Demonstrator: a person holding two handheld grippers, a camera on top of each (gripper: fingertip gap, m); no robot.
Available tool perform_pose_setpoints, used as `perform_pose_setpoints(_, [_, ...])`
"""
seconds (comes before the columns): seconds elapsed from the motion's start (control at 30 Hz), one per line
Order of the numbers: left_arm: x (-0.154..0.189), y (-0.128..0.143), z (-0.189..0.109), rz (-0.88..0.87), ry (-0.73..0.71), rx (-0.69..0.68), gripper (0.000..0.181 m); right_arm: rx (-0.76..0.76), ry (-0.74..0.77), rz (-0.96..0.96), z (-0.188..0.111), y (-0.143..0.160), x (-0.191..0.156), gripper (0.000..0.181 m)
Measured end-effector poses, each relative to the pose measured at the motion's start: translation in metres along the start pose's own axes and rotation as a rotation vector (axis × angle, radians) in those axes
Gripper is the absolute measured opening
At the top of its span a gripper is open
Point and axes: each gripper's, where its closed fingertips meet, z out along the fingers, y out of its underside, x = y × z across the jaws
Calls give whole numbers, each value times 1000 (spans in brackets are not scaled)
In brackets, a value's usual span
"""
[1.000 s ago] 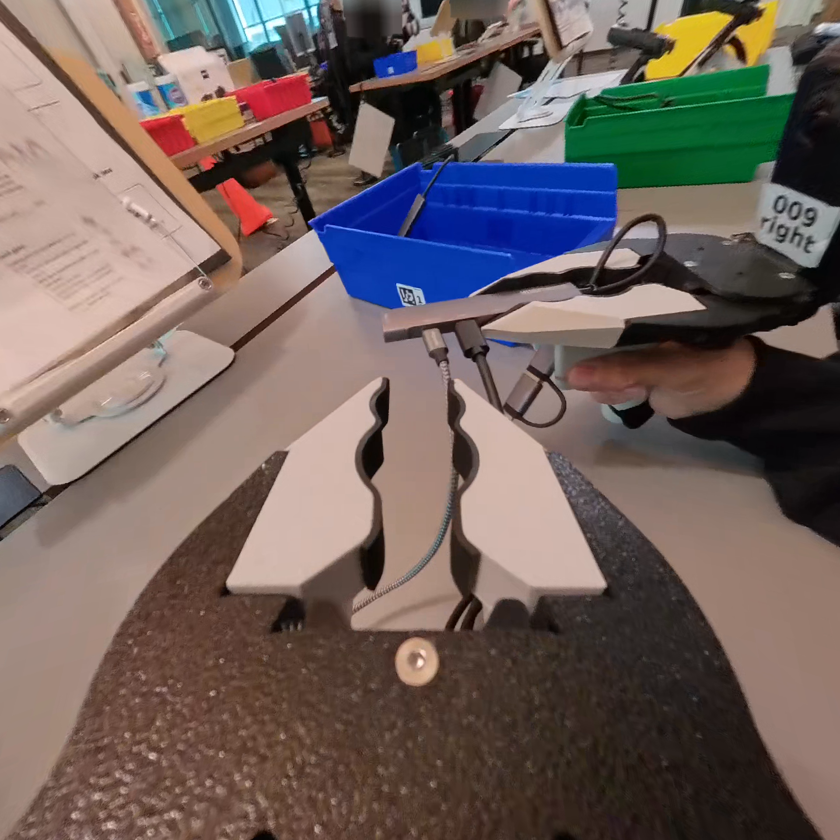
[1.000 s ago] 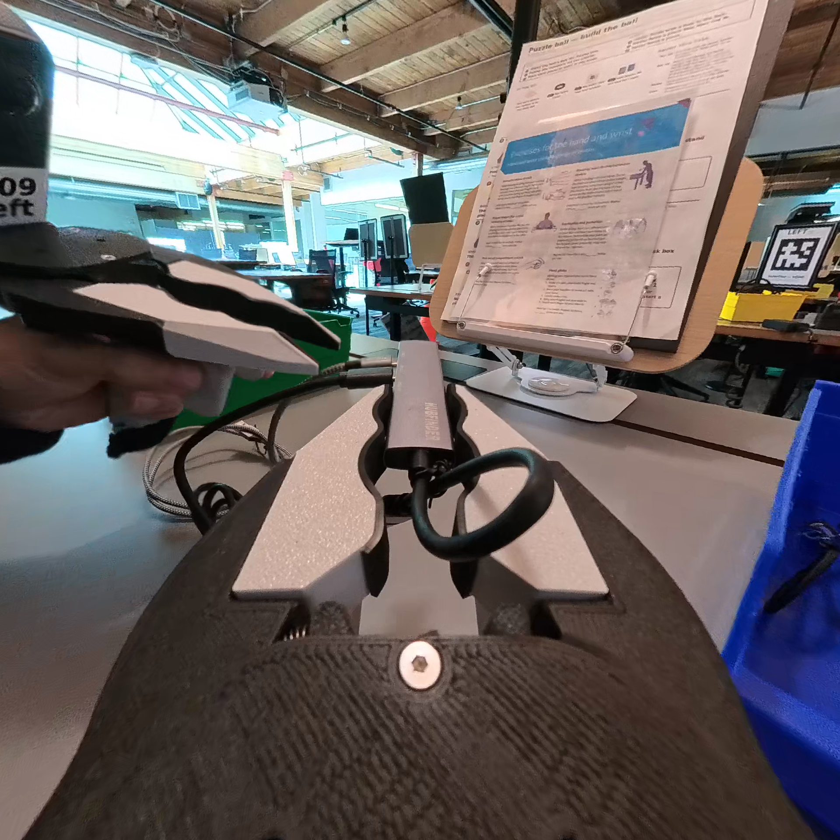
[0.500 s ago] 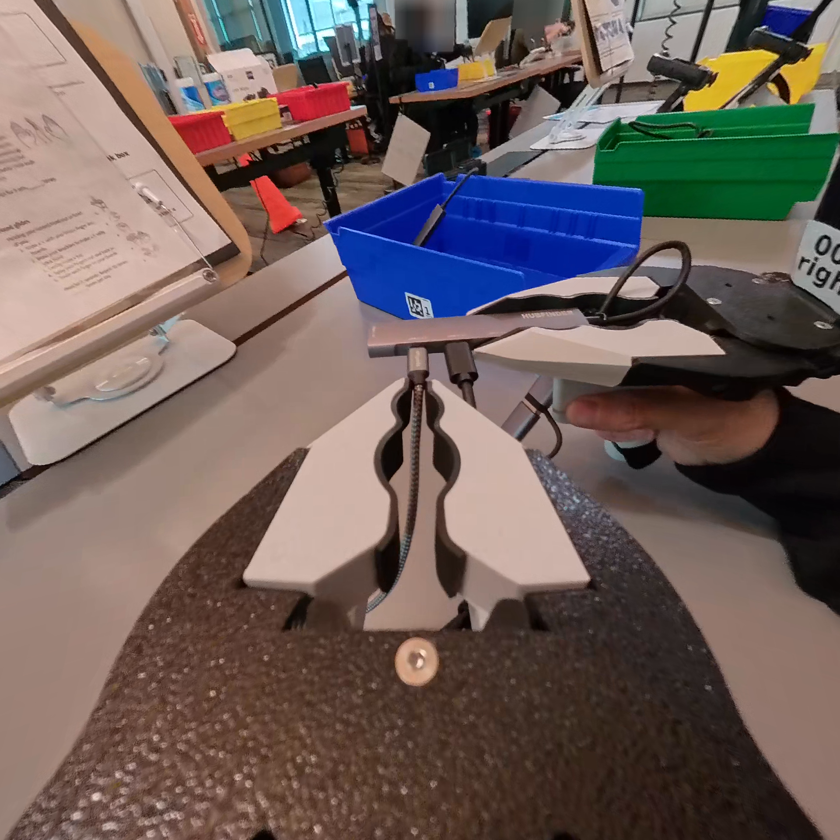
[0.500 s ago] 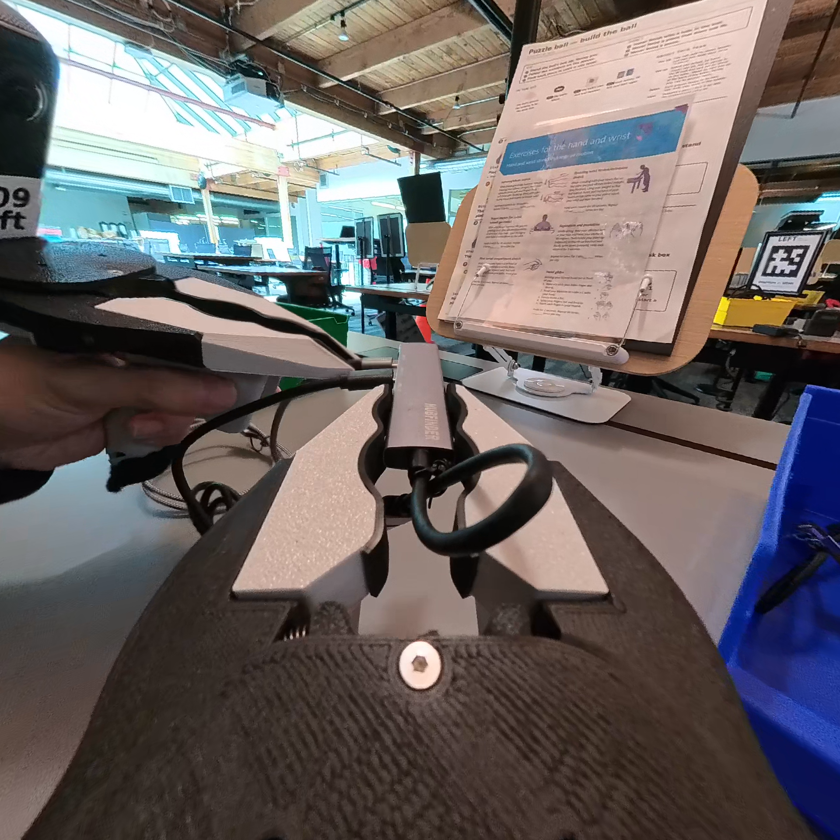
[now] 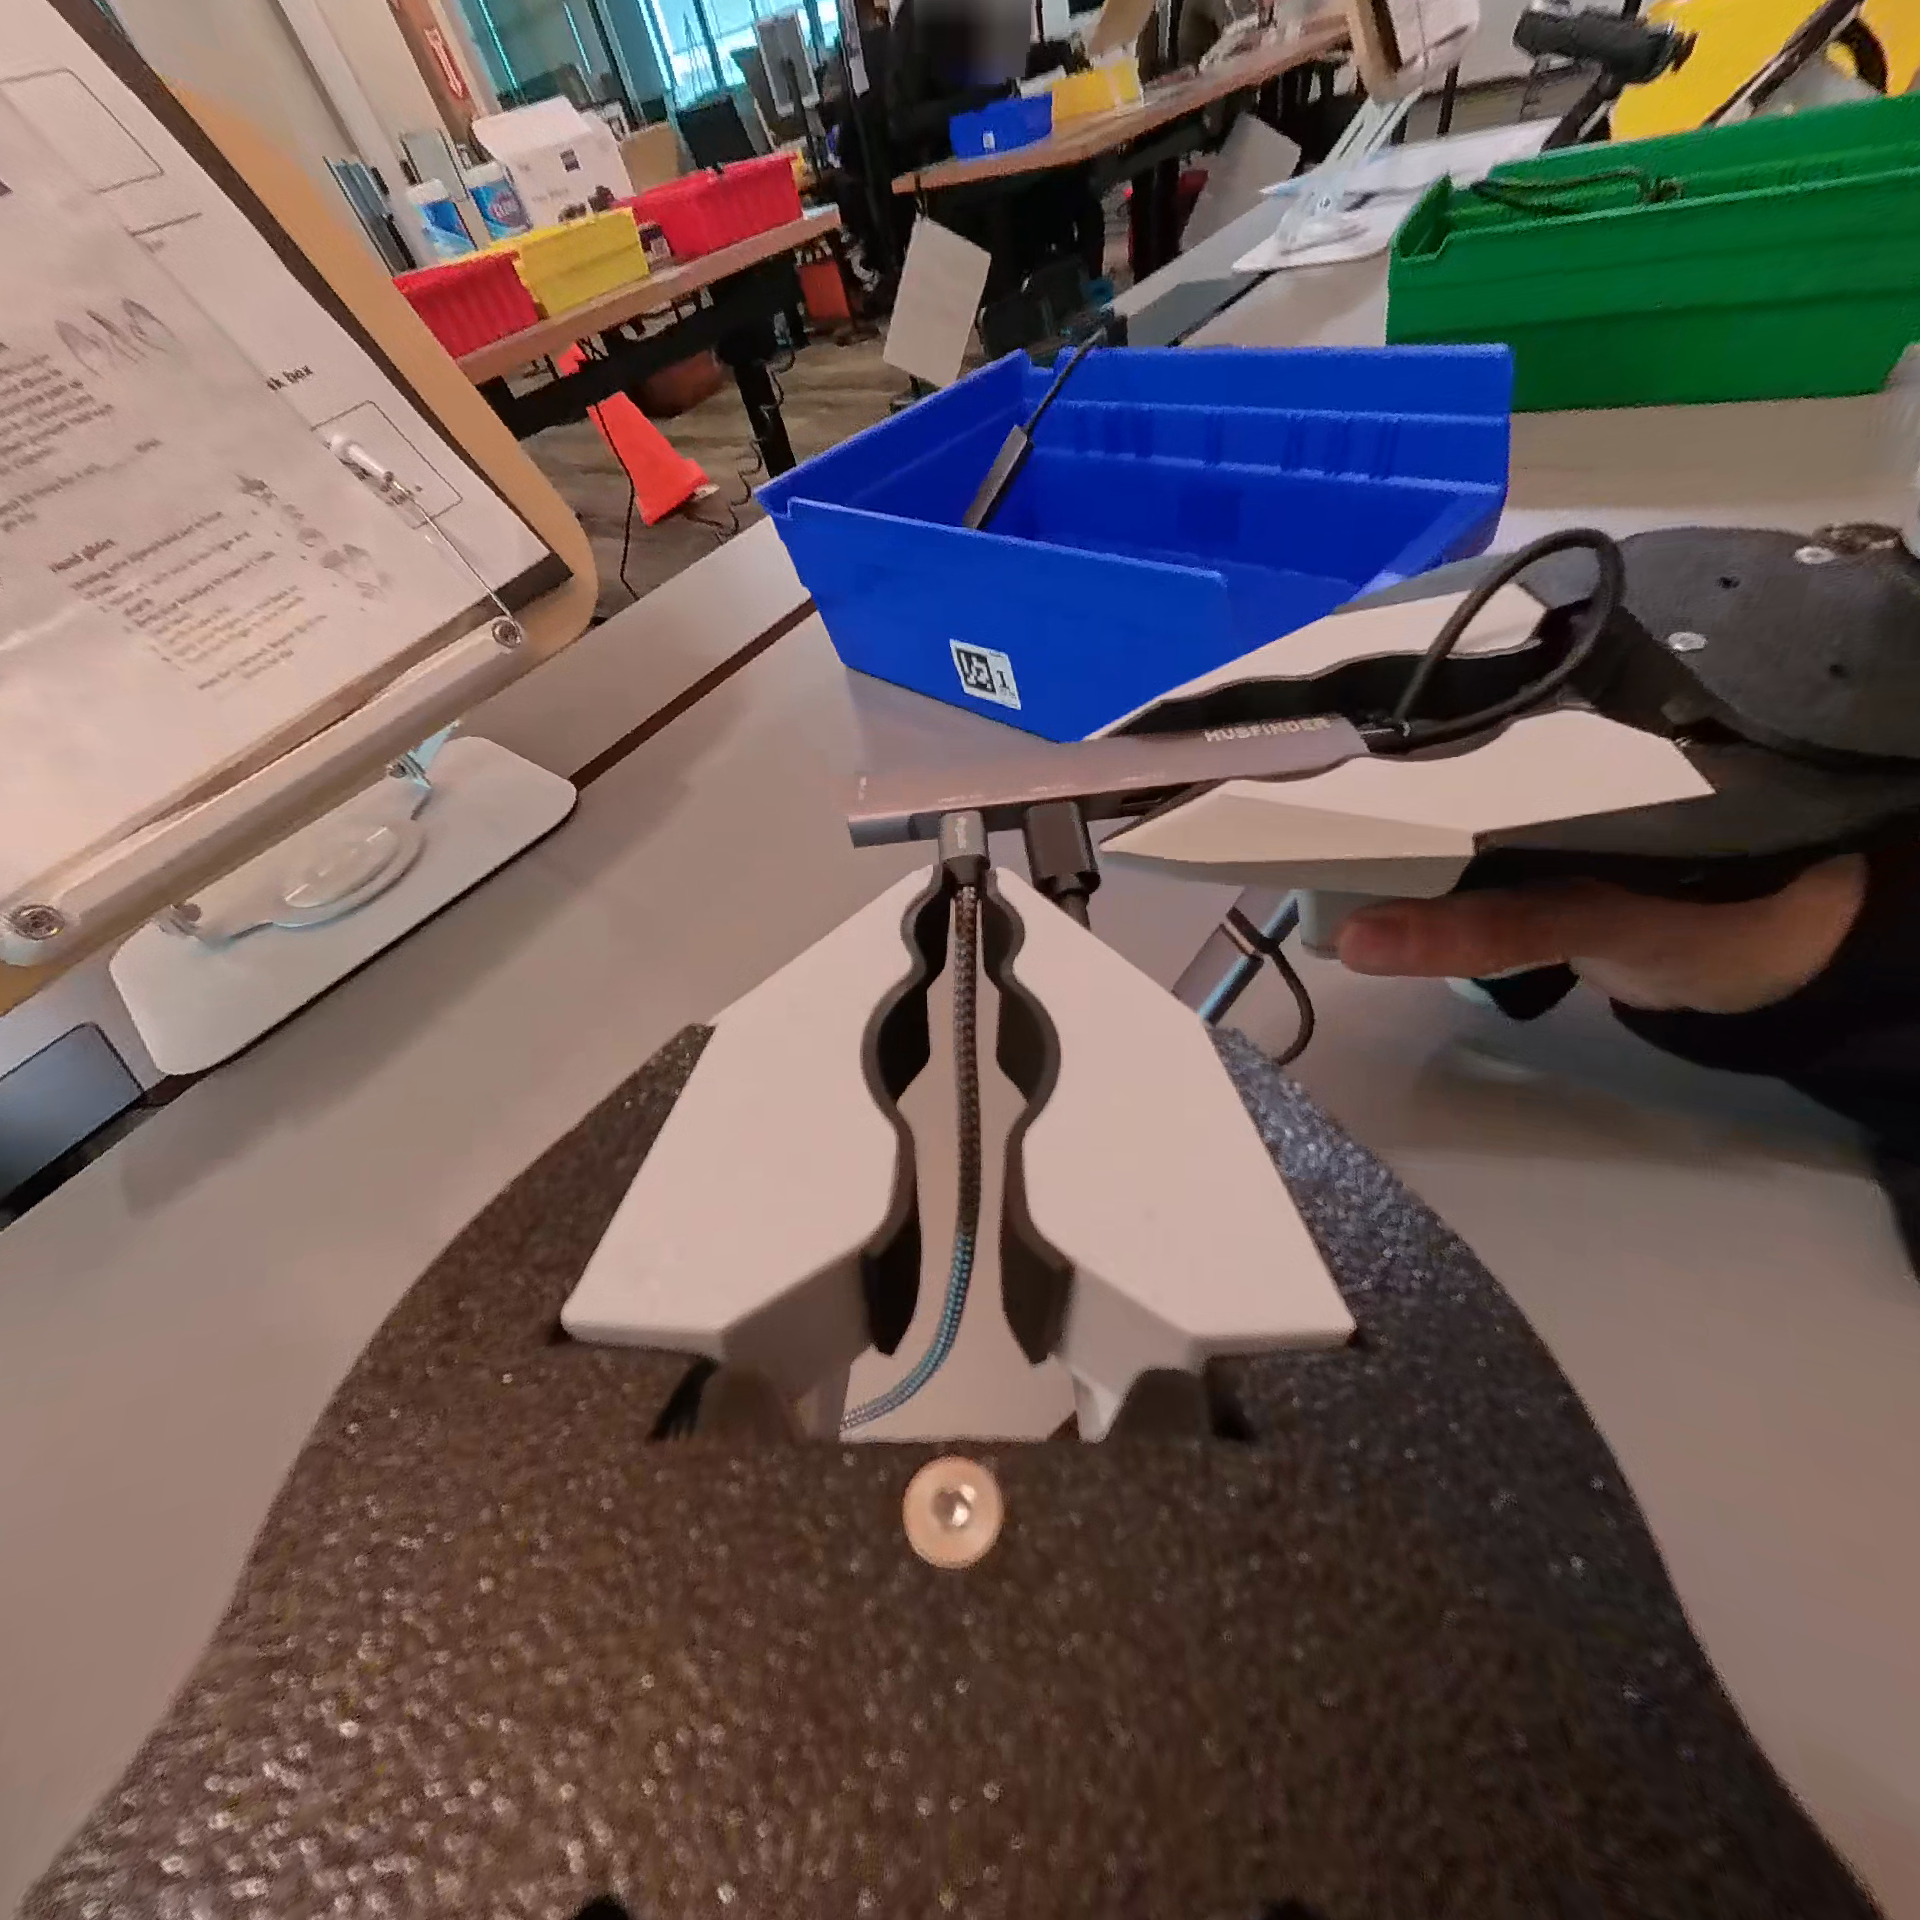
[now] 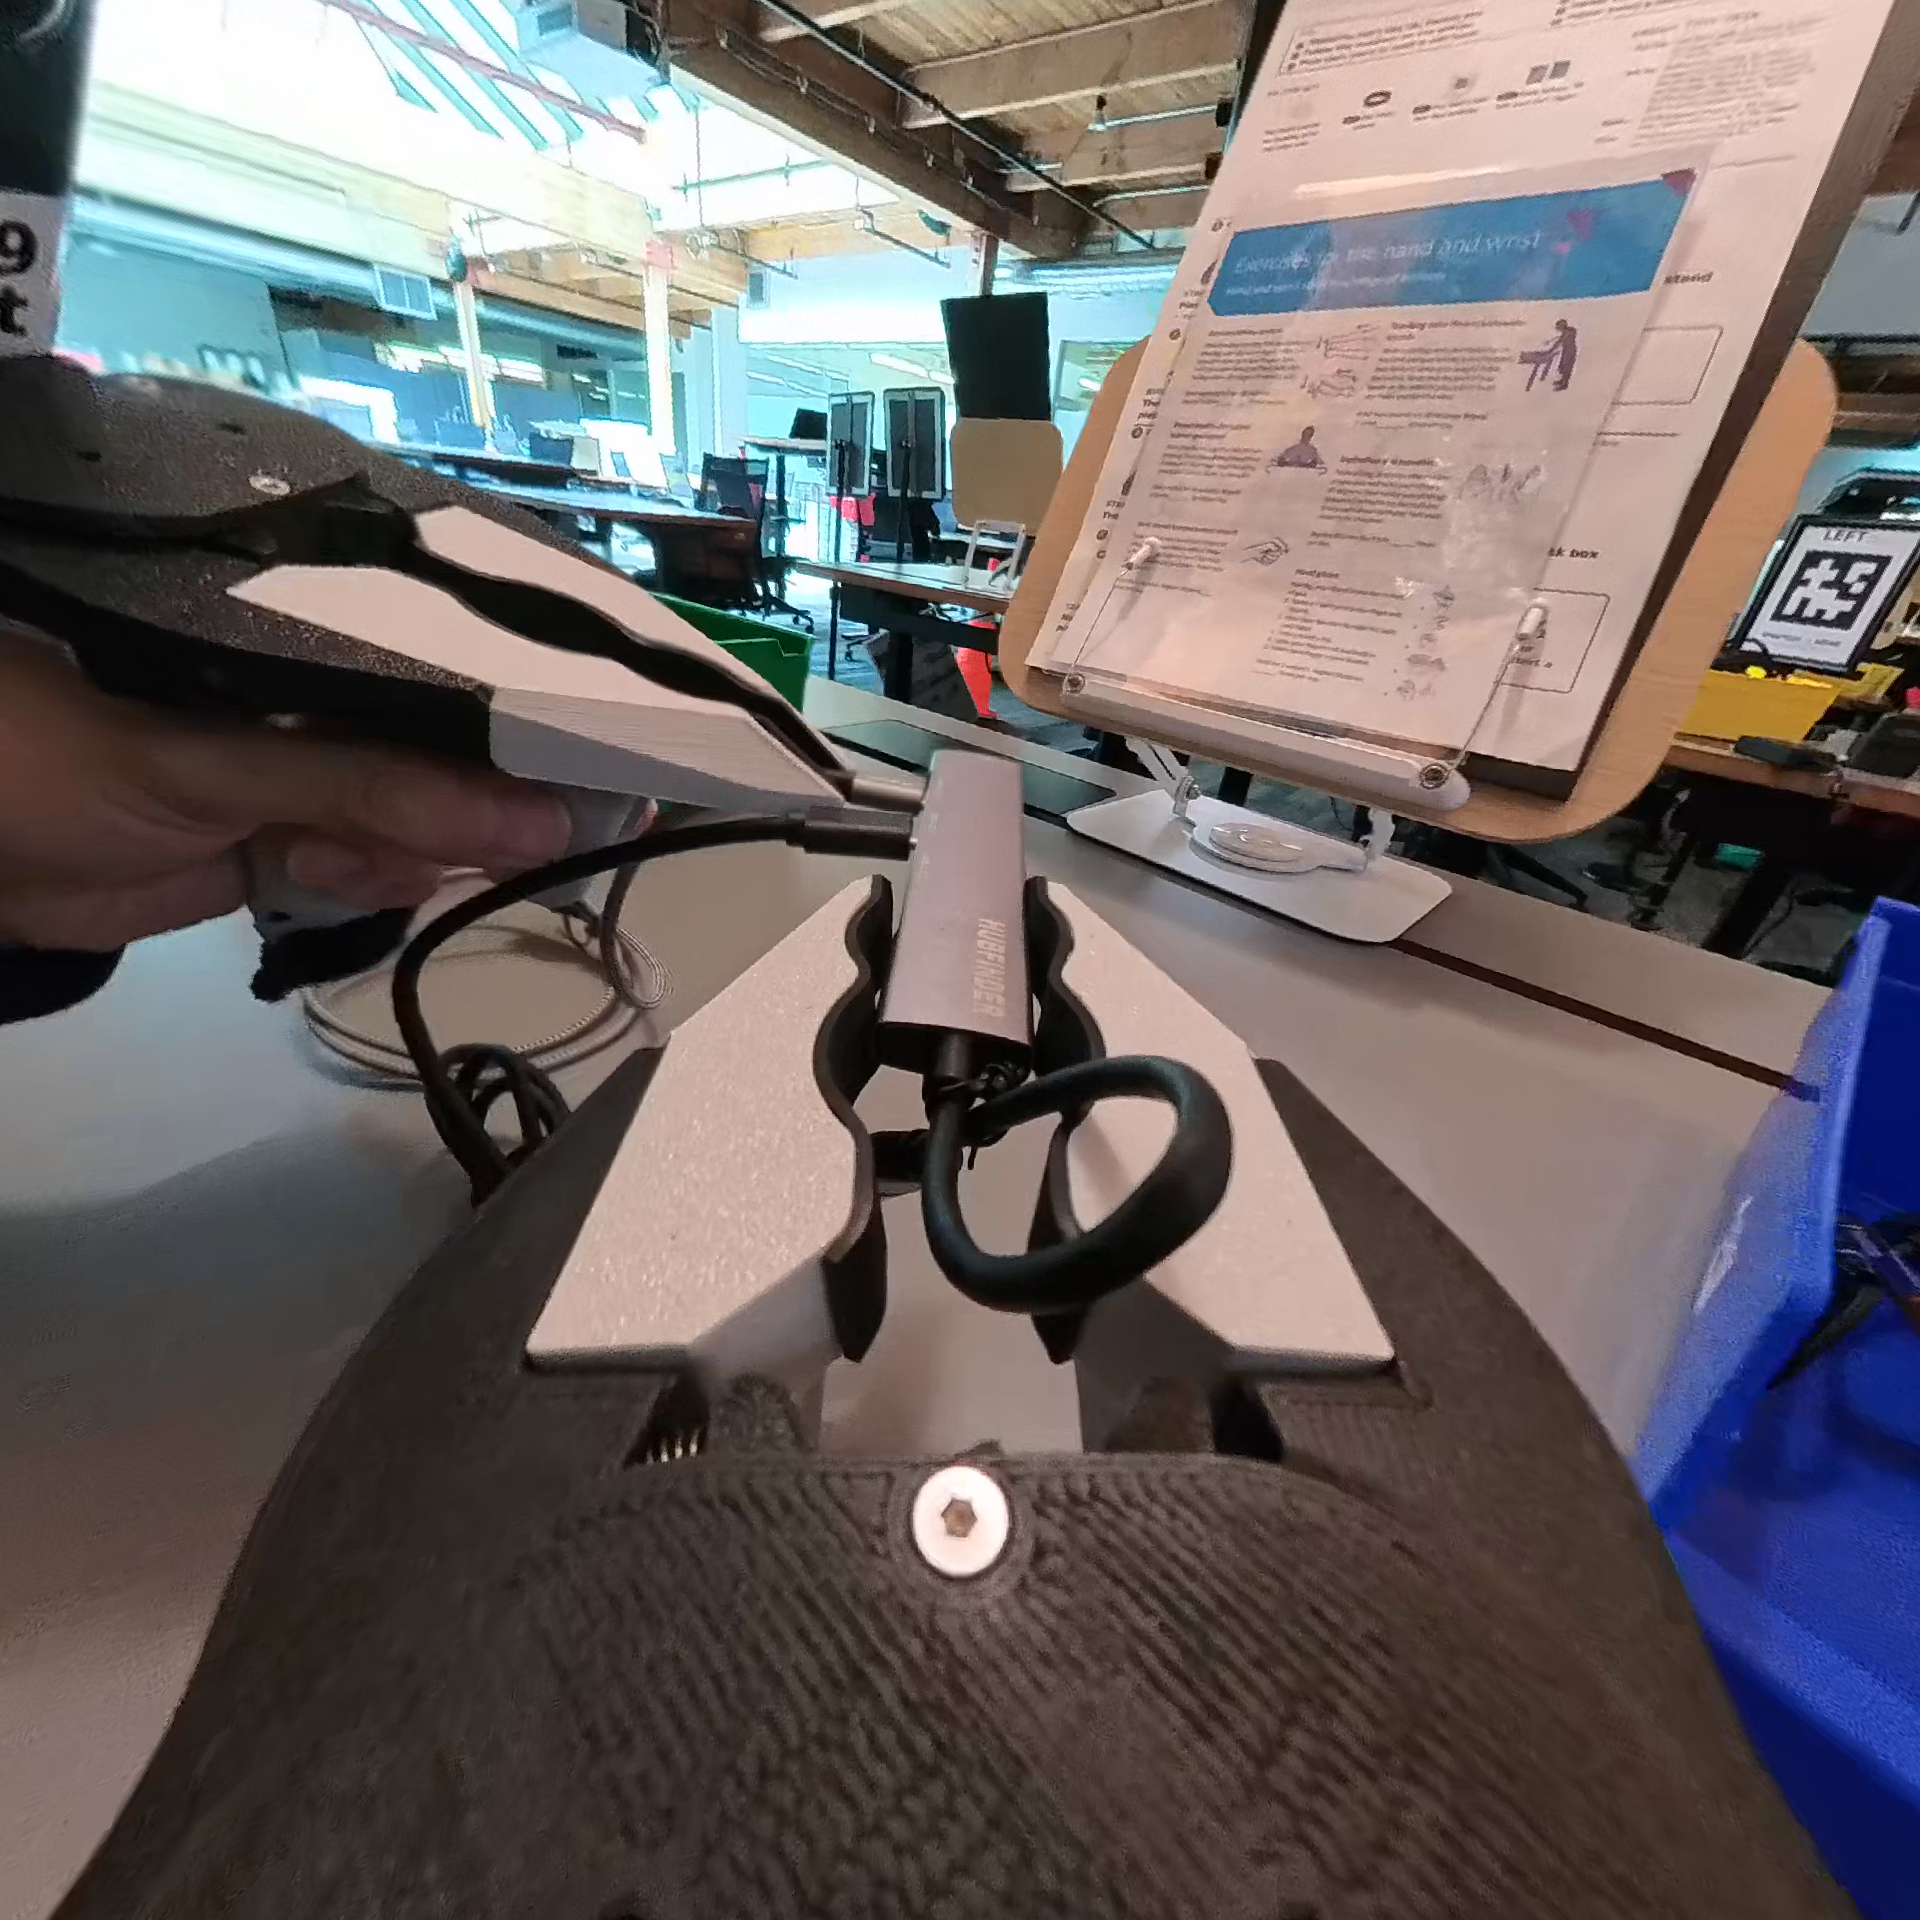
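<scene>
In the left wrist view, my left gripper [image 5: 961, 914] is pinching the braided cable [image 5: 964, 1091] just below its plug, seated in the grey hub [image 5: 1101, 774]; a black cable [image 5: 1055, 847] sits plugged just beside, so room is tight.

In the right wrist view, my right gripper [image 6: 961, 914] is clamping the hub's body, bare table [image 6: 260, 1195] lying open to its left and the blue bin [image 6: 1839, 1195] close right.

My grey bench [image 5: 416, 1039] carries a blue bin [image 5: 1039, 634]. Left of that bin stands a document stand's white base [image 5: 343, 862]; behind the bin sits a green bin [image 5: 1662, 301].
</scene>
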Motion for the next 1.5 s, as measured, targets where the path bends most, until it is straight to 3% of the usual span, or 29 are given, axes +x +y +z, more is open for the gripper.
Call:
perform_pose_setpoints(0.23, [11, -8, -4, 33, 36, 97, 5, 159, 82, -206, -12, -29, 1, 24])
perform_pose_setpoints(0.3, [5, -17, -18, 4, 15, 161, 15, 170, 100, -257, -14, -32, 1, 24])
perform_pose_setpoints(0.4, [-25, -21, -48, -60, -90, 214, 19, 189, 108, -267, -16, -36, 1, 24])
perform_pose_setpoints(0.5, [-72, 9, -76, -107, -278, 136, 26, 214, 134, -256, -19, -46, 5, 24])
perform_pose_setpoints(0.6, [-101, 34, -98, -177, -386, 136, 31, 249, 137, -277, -22, -83, 12, 23])
perform_pose_setpoints(0.77, [-111, 45, -106, -231, -374, 140, 31, 291, 187, -427, -30, -186, 38, 23])
perform_pose_setpoints(0.97, [-101, 72, -94, -240, -304, 48, 33, 206, 365, -680, -49, -275, 104, 22])
perform_pose_setpoints(1.1, [-102, 76, -95, -278, -285, 51, 33, 114, 469, -784, -58, -312, 157, 22])
perform_pose_setpoints(1.17, [-102, 75, -94, -294, -274, 64, 33, 19, 510, -838, -55, -313, 188, 22])
perform_pose_setpoints(1.23, [-101, 76, -93, -292, -267, 62, 33, -83, 511, -845, -48, -294, 218, 22])
perform_pose_setpoints(1.33, [-100, 83, -89, -278, -268, 35, 33, -264, 482, -768, -40, -233, 254, 22])
perform_pose_setpoints(1.5, [-100, 91, -88, -286, -264, 5, 33, -568, 473, -691, -42, -114, 285, 23])
